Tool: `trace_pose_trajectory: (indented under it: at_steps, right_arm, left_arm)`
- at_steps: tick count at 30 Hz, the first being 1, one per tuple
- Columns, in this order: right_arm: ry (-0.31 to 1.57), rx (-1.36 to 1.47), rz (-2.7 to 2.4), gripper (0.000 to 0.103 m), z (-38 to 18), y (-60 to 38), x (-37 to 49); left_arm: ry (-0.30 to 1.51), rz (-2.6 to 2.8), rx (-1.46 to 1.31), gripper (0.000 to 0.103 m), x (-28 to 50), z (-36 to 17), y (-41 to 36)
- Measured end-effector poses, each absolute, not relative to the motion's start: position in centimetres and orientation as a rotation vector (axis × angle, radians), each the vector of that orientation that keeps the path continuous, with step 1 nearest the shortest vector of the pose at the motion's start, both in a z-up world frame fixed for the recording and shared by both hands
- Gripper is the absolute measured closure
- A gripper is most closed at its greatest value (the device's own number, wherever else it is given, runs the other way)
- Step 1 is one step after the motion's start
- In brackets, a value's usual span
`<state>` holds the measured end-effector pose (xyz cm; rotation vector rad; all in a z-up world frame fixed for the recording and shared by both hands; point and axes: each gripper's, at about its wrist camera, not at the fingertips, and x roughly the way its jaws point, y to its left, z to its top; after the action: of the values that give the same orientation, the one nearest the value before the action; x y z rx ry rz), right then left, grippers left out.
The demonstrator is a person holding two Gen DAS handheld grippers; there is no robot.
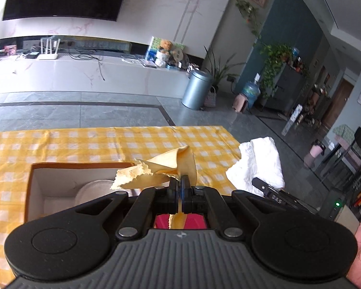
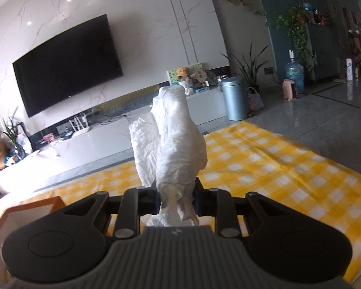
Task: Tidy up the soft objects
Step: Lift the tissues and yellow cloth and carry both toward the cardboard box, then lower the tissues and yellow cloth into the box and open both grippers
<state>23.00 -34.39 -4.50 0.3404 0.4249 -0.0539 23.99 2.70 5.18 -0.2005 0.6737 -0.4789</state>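
Between the clenched jaws of the left gripper (image 1: 180, 180) sits a thin yellow cloth (image 1: 154, 171) with a pinked edge, lifted above the open cardboard box (image 1: 36, 185); its tail runs back through the jaws and out of sight. Inside the box lies a pale round thing, half hidden behind the cloth and the gripper and too dim to name. Right of the box, the left view shows a crumpled white cloth (image 1: 257, 166) raised off the surface, with a dark edge of the other gripper below it. Only the right view shows how it is held: the right gripper (image 2: 177, 198) grasps the white cloth (image 2: 173, 144) by its bunched lower end, and the rest stands up, blocking part of the yellow checked tablecloth (image 2: 276, 168). A box corner (image 2: 31, 207) is cut off there.
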Motion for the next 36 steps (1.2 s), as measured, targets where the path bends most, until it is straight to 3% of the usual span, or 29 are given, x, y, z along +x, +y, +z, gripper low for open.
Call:
trace_pose_trajectory:
  at_steps: [10, 15, 25, 36]
  right_arm:
    - [0.553, 0.366, 0.363, 0.079, -0.9, -23.4, 23.5]
    - [0.632, 0.078, 0.431, 0.079, -1.3, -15.5, 26.0]
    - [0.861, -0.281, 0.419, 0.079, -6.0, -5.6, 33.3]
    - [0.956, -0.33, 0.41, 0.079, -9.9, -1.3, 37.4]
  left_arm:
    - [0.527, -0.293, -0.357, 0.101, 21.4, 2.0, 10.6]
    - [0.56, -0.264, -0.385, 0.101, 22.0, -0.5, 12.6]
    - [0.574, -0.234, -0.432, 0.101, 20.7, -2.3, 15.9]
    - [0.576, -0.232, -0.416, 0.101, 20.5, -2.2, 15.7]
